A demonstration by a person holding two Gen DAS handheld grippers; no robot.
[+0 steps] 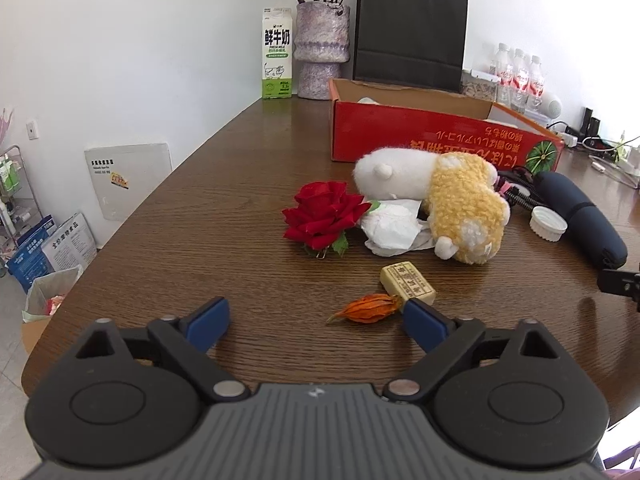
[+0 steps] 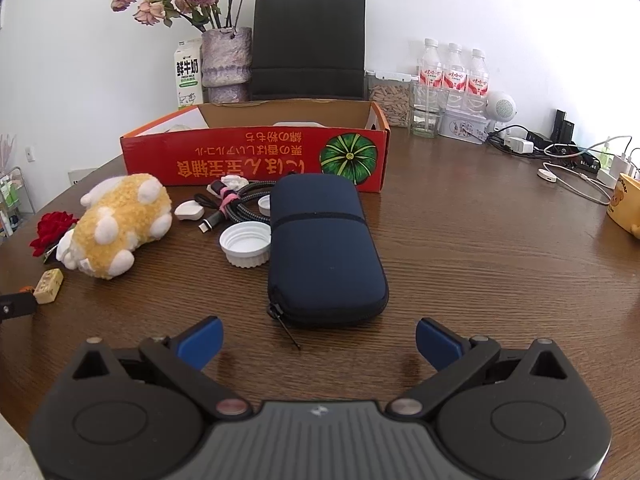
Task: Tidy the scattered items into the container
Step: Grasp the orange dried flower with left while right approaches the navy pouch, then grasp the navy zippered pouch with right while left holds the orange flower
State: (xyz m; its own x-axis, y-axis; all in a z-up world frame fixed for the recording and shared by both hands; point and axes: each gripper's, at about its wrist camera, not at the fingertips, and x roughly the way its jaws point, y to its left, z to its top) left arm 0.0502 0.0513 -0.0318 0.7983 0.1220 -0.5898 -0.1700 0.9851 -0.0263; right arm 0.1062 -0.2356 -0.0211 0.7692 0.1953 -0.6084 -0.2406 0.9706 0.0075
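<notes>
My left gripper (image 1: pixel 316 320) is open low over the wooden table, with an orange dried pod (image 1: pixel 368 309) lying between its fingers, close to the right pad. Beyond it lie a tan block (image 1: pixel 408 282), a red rose (image 1: pixel 324 214), crumpled white paper (image 1: pixel 390 228) and a yellow-and-white plush (image 1: pixel 464 208). The red cardboard box (image 1: pixel 400 136) stands open behind them. My right gripper (image 2: pixel 319 344) is open and holds nothing, just short of a navy zip pouch (image 2: pixel 324 248). A white cap (image 2: pixel 245 246) and a coiled cable (image 2: pixel 240 204) lie left of the pouch.
A milk carton (image 1: pixel 277 56), a vase of dried roses (image 1: pixel 320 52) and a black paper bag (image 1: pixel 410 32) stand at the back wall. Water bottles (image 2: pixel 454 72), chargers and cables (image 2: pixel 560 152) and a yellow mug (image 2: pixel 626 204) crowd the right side. The table edge curves away on the left.
</notes>
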